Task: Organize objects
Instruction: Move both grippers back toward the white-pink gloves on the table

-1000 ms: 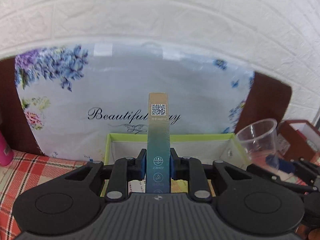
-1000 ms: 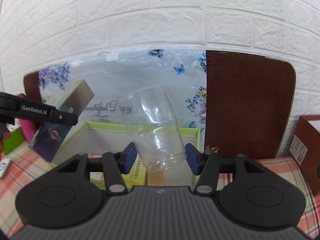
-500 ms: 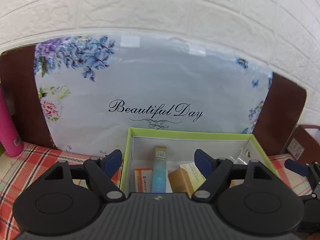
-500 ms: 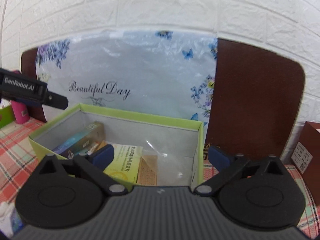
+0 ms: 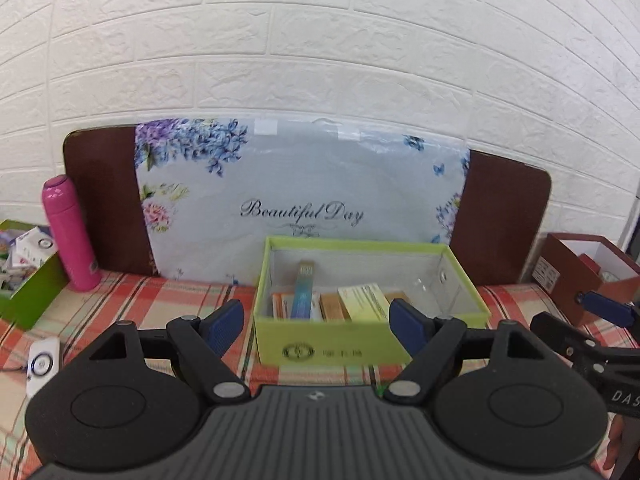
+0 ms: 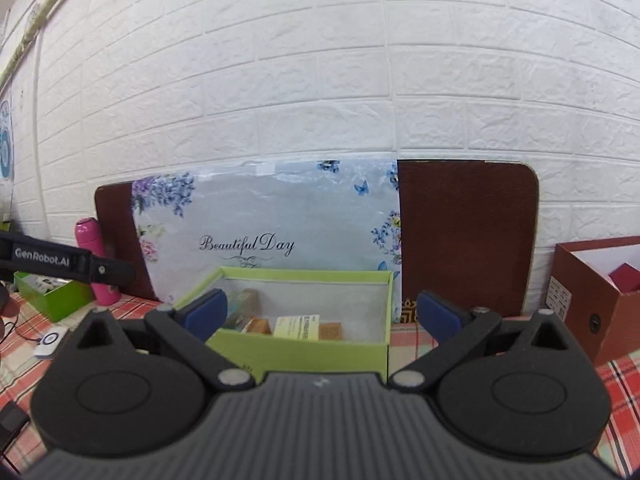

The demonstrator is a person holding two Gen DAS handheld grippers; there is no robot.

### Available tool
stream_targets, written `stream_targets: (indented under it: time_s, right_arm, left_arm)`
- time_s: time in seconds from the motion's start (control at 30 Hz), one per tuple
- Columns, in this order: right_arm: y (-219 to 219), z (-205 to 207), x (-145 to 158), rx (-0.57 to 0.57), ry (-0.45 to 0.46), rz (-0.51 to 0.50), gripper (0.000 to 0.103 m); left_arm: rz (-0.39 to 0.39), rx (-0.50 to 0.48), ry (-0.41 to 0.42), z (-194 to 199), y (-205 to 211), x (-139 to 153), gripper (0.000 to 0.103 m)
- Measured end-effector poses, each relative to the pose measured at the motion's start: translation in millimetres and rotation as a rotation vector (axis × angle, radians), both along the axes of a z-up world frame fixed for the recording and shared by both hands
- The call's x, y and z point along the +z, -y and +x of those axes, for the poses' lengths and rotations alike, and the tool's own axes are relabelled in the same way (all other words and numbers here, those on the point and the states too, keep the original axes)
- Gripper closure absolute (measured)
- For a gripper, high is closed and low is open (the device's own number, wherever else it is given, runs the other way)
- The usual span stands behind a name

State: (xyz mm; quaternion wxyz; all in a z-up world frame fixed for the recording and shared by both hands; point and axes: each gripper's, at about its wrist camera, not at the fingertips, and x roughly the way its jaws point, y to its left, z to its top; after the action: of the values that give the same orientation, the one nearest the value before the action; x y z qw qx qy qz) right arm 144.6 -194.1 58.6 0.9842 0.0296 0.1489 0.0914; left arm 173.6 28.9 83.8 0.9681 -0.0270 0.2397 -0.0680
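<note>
A lime-green open box [image 5: 328,350] [image 6: 300,350] stands on the checked cloth in front of both grippers. Inside it the tall blue-green packet [image 5: 303,295] leans upright among several small cartons [image 5: 362,302], and a clear plastic cup [image 5: 434,284] lies at its right end. My left gripper [image 5: 318,324] is open and empty, a short way back from the box's front wall. My right gripper [image 6: 322,314] is open wide, empty too, and also short of the box. Its blue pad [image 5: 608,307] shows at the right edge of the left wrist view.
A floral "Beautiful Day" board [image 5: 300,200] leans on the brick wall behind the box, over a brown panel [image 6: 468,236]. A pink bottle [image 5: 71,234] and a green bin [image 5: 30,284] stand at the left, a brown carton [image 6: 592,300] at the right. A white device [image 5: 42,362] lies near left.
Both grippers opened: the left let go of the blue-green packet, the right of the clear cup, and both things now sit in the green box. Both grippers then drew back from it.
</note>
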Motion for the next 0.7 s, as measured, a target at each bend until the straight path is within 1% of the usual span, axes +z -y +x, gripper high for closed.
stream_targets:
  time_s: [0.07,0.17,0.3,0.43,0.57,0.7]
  right_arm:
    - [0.3,-22.0,-5.4,-0.002,-0.007,-0.001,0.000]
    - [-0.2,-48.9,-19.8,-0.016,-0.038,-0.001,0.000]
    - [-0.5,-79.4,-42.5,-0.027,-0.086,0.008,0.000]
    - [-1.6,-100.6,-63.7,-0.039,-0.133,0.000,0.000]
    - [-2.9,-113.4,-84.6,-0.032,-0.194,0.005,0.000]
    - [-11.1,-122.4,-102.5,-0.034,-0.218,-0.047,0.000]
  left_arm:
    - [-0.018,0.003,-0.003,-22.5,-1.3,-10.3,0.020]
    - [-0.014,-0.001,-0.041,-48.6,2.7,-31.5,0.020]
    - [0.016,0.020,-0.079,-72.9,7.6,-56.1,0.020]
    - [0.036,0.057,-0.109,-87.7,4.1,-74.1,0.020]
    - [0.025,0.084,-0.160,-92.3,-3.2,-89.0,0.020]
    - [0.006,0.094,-0.190,-101.3,-11.2,-101.3,0.020]
